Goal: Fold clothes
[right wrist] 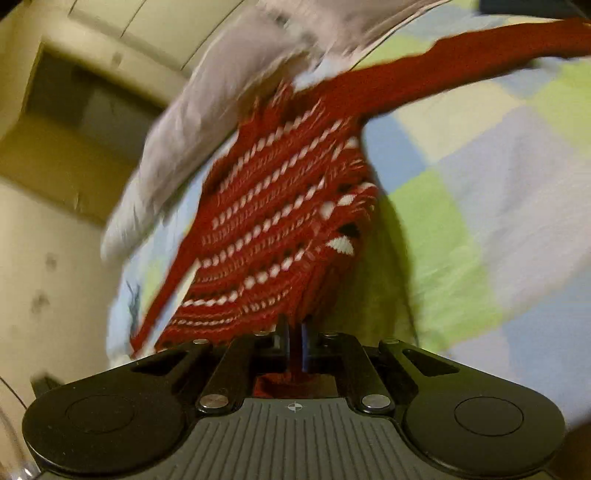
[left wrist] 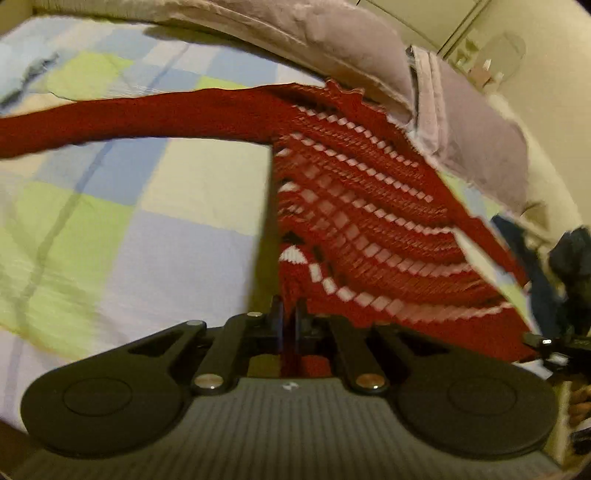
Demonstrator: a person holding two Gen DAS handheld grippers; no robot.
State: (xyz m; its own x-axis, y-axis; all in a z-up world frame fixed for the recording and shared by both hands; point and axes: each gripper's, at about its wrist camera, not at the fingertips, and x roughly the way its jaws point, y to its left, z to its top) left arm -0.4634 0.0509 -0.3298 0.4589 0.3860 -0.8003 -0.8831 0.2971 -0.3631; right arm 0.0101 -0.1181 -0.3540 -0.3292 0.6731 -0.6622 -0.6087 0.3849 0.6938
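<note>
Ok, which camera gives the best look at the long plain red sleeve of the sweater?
The left wrist view: the sleeve stretches sharply across the checked bedsheet, nearly full length. The right wrist view shows the same sleeve blurred by motion and running off the frame edge.

Home bedroom, checked bedsheet [left wrist: 155,206], grey pillows [left wrist: 332,40], wardrobe doors [left wrist: 424,18]

Checked bed [left wrist: 177,229] w/ red sweater [left wrist: 369,221], grey duvet [left wrist: 332,40].
</note>
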